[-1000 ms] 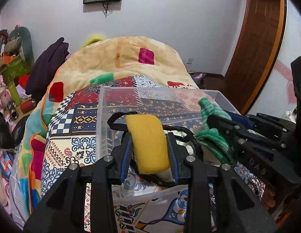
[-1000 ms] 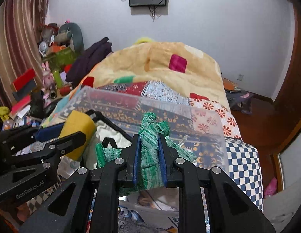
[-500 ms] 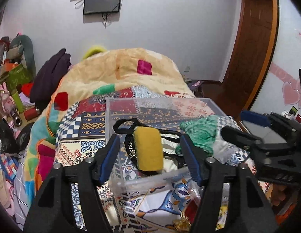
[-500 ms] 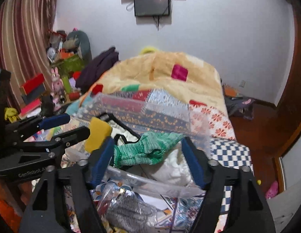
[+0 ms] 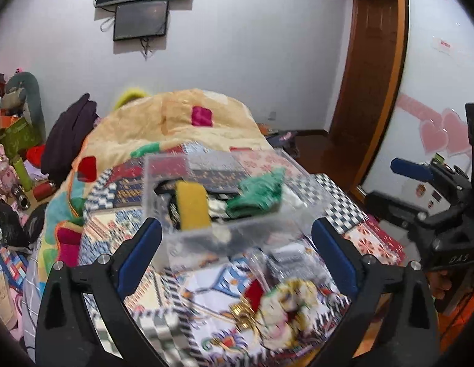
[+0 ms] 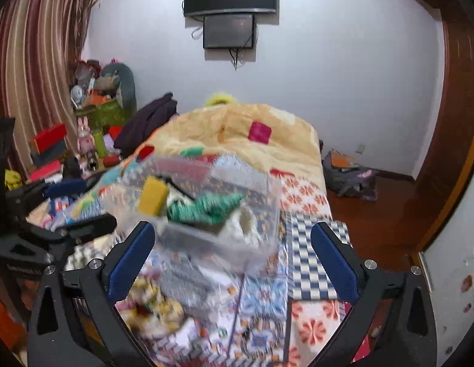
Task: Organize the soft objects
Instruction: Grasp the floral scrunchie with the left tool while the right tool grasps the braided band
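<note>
Sponge [image 5: 194, 206], yellow, spongy block, beside green knit cloth [image 5: 260, 194] in clear bin [image 5: 206, 235]; both hand-held grippers spread, empty.

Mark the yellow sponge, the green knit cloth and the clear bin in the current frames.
yellow sponge [image 5: 194, 206], left wrist view, middle of its broad yellow face.
green knit cloth [image 5: 258, 192], left wrist view, centre of the bunched fabric.
clear bin [image 6: 206, 240], right wrist view, its near transparent wall.
</note>
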Demonstrator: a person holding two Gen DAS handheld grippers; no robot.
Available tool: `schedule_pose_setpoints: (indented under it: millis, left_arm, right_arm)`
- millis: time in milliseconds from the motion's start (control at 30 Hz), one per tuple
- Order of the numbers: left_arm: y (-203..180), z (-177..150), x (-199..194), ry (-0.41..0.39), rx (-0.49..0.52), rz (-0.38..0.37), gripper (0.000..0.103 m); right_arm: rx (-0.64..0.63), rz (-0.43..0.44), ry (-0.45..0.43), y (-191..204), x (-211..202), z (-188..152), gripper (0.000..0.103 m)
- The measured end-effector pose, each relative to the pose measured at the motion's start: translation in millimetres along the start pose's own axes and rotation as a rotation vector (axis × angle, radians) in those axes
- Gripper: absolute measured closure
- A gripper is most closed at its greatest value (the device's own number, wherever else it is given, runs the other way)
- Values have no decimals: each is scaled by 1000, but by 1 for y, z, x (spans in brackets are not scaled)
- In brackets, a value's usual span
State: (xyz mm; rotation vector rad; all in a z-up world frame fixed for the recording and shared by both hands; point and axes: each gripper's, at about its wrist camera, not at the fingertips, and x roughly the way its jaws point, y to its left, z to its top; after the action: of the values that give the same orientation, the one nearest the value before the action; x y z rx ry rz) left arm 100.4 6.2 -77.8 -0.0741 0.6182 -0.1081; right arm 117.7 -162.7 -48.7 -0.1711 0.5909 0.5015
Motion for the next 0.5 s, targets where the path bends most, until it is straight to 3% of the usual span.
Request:
schedule_pose_setpoints:
  millis: [200,467,500]
  left_arm:
    - [-14,-25,9,79,0,-4,3]
    - [-22,-58,29,159,-20,-5,4]
    - [-22,-61,30,162,-24,-6,7]
  right_arm:
    - [33,-16,123,-13,10,-44,1]
    - [173,-1,263,-45,35,-86,2]
    - [182,-2,279,-46,39,-92,3]
